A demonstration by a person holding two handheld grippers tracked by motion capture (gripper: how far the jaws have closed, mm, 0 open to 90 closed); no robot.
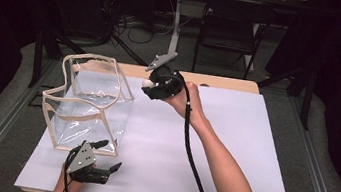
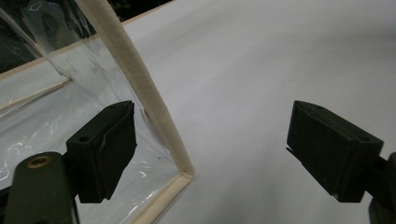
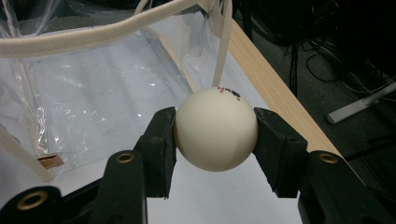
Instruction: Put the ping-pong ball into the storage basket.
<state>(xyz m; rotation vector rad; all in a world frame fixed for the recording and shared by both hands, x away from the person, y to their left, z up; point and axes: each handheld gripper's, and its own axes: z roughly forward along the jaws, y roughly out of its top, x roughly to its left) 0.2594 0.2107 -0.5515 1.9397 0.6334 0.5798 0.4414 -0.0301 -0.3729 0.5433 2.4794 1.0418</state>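
Observation:
A clear plastic bag [image 1: 89,102] with cream fabric trim stands open on the white table cover [image 1: 231,150] at the left. My right gripper [image 1: 147,83] is held above the table just right of the bag's top rim, shut on a white ball [image 3: 215,129] with small red and black markings. The bag [image 3: 88,93] lies just beyond the ball in the right gripper view. My left gripper [image 1: 108,155] is open, low by the bag's near right corner. One of its jaws sits against the clear side wall, and the trimmed corner edge [image 2: 149,102] stands between the jaws.
A wooden table edge [image 1: 221,82] runs along the back. Behind it stand a black chair [image 1: 231,29] and a metal stand [image 1: 175,26], with cables on the floor. The white cover stretches right of the bag. A black cable [image 1: 194,165] trails along the right forearm.

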